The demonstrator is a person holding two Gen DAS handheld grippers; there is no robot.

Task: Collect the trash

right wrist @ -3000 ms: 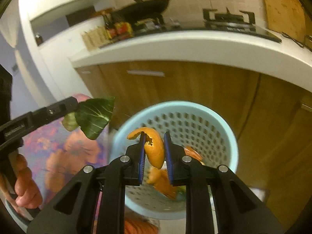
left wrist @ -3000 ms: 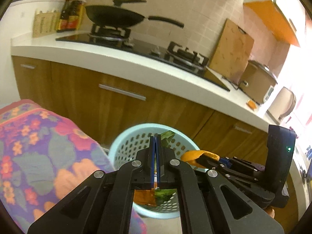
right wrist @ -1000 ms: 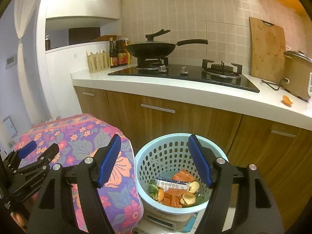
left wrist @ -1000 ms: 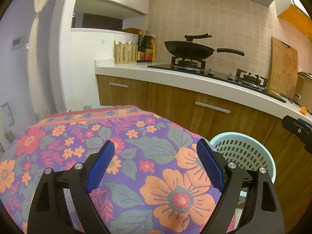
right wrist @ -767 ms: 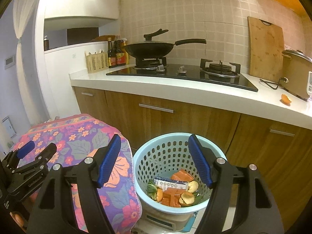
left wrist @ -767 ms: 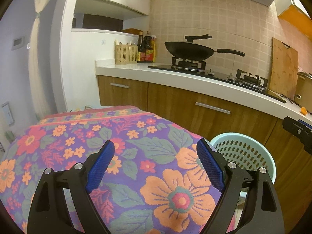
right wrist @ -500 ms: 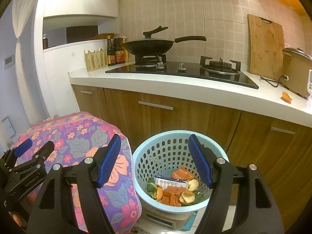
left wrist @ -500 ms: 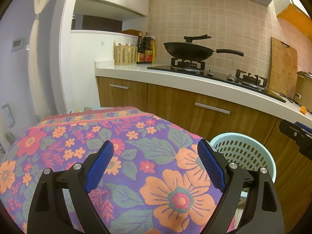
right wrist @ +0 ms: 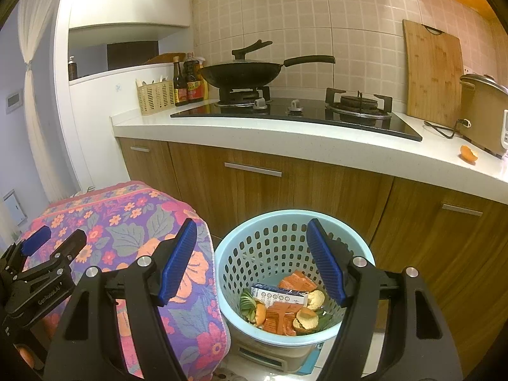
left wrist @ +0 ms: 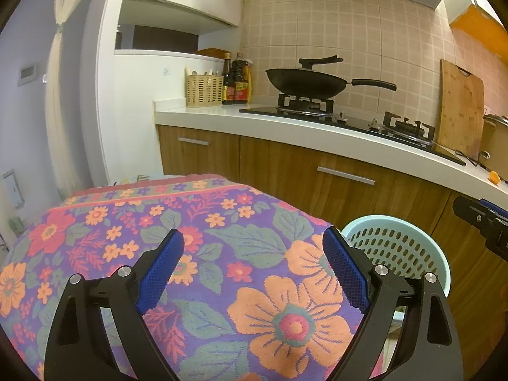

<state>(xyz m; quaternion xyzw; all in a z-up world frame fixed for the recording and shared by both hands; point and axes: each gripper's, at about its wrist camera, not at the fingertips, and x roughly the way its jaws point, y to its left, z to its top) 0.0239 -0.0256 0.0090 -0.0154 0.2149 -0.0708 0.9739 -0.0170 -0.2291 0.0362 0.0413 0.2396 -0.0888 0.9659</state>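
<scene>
A: Where does the trash sit relative to the light-blue perforated basket (right wrist: pixel 293 222)?

B: Inside it, at the bottom; orange peels (right wrist: pixel 284 312), a small printed carton (right wrist: pixel 279 296), a green leaf scrap (right wrist: pixel 246 301) and halved round husks (right wrist: pixel 306 317) lie heaped together there; the basket stands on the floor against the wooden cabinets (right wrist: pixel 317 197), just right of the flower-patterned cloth (right wrist: pixel 133 222).

A: And the tongs?

B: The right gripper (right wrist: pixel 250 258) hangs above the basket with its blue pads spread wide and nothing between them; the left gripper (left wrist: pixel 254 268) is likewise released and empty, held over the flowered cloth (left wrist: pixel 222 254) to the left of the basket (left wrist: pixel 397 238); in the right wrist view it shows at the far left edge (right wrist: pixel 41 263), well apart from the basket.

A: Anything behind the basket?

B: Above the cabinets runs a white countertop (right wrist: pixel 285 133); a black wok (right wrist: pixel 241 74) sits on the gas hob (right wrist: pixel 301 111), a bamboo cutting board (right wrist: pixel 433 76) leans on the tiled wall, and one more piece of orange peel (right wrist: pixel 469 153) lies on the counter, up and to the right of the basket, beside the rice cooker (right wrist: pixel 484 111).
</scene>
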